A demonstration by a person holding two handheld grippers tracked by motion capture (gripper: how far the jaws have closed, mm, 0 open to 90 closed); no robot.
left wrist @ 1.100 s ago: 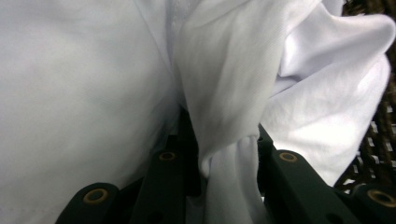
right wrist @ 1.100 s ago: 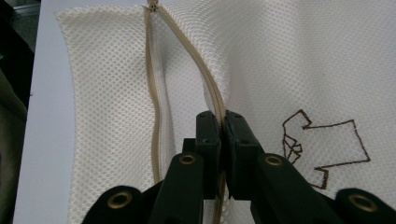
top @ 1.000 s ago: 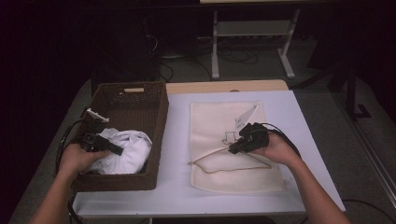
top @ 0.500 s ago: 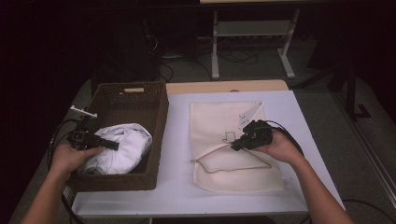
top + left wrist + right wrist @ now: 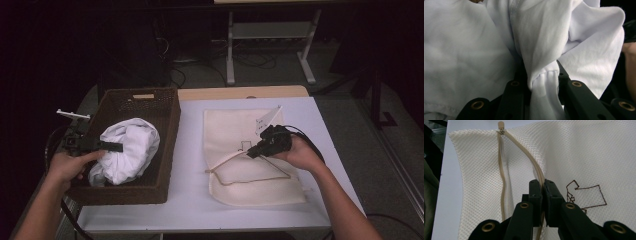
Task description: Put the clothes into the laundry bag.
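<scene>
A white garment (image 5: 127,150) is gripped by the left tongs (image 5: 116,147), a fold pinched between the jaws, above the brown wicker basket (image 5: 150,102) at the table's (image 5: 190,200) left. The cream mesh bag (image 5: 235,130) lies flat at centre; its upper zipper edge (image 5: 534,167) is clamped by the closed right tongs (image 5: 254,153).
</scene>
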